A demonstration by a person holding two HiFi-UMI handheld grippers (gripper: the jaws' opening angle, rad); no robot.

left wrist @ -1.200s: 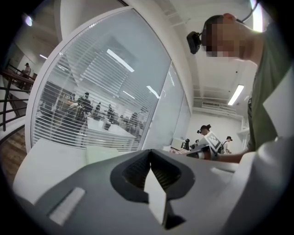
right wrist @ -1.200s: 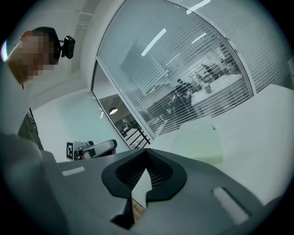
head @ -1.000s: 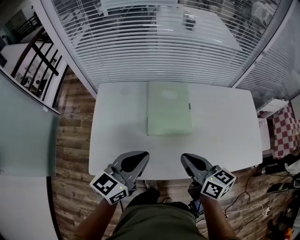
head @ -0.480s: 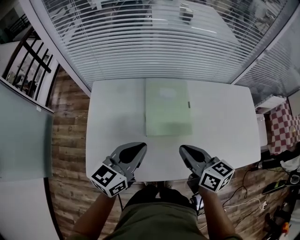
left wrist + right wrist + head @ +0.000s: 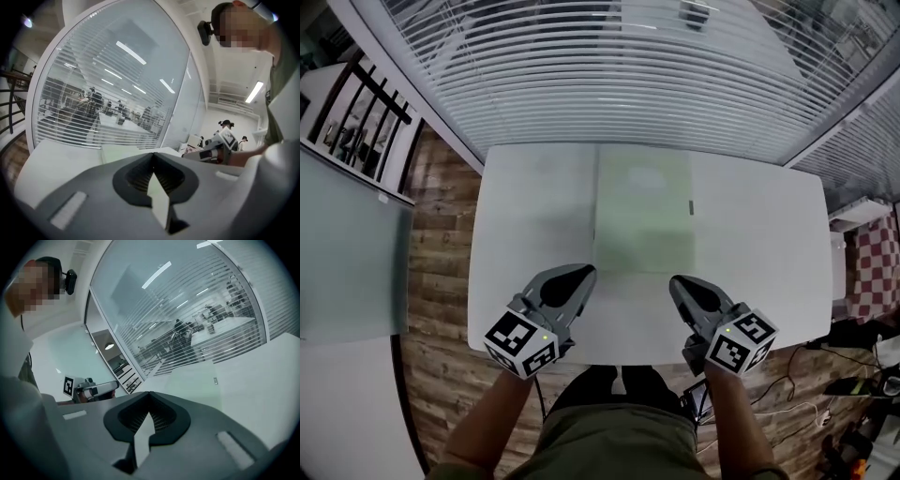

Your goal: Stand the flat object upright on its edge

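A pale green flat board (image 5: pixel 644 208) lies flat on the white table (image 5: pixel 534 216), reaching from the far edge to past the middle. It shows as a faint green slab (image 5: pixel 123 151) in the left gripper view and again as the green board (image 5: pixel 194 380) in the right gripper view. My left gripper (image 5: pixel 589 272) is shut and empty, its tip just left of the board's near left corner. My right gripper (image 5: pixel 674 280) is shut and empty, its tip just short of the board's near right edge. Both hover over the table's near part.
A glass wall with white slatted blinds (image 5: pixel 619 75) runs behind the table's far edge. Wood flooring (image 5: pixel 436 281) lies to the left, cables (image 5: pixel 862 384) on the floor at the right. A small dark tab (image 5: pixel 691 207) marks the board's right edge.
Both grippers have moved forward over the near table edge toward the board and sunk a little. Their jaws stayed shut.
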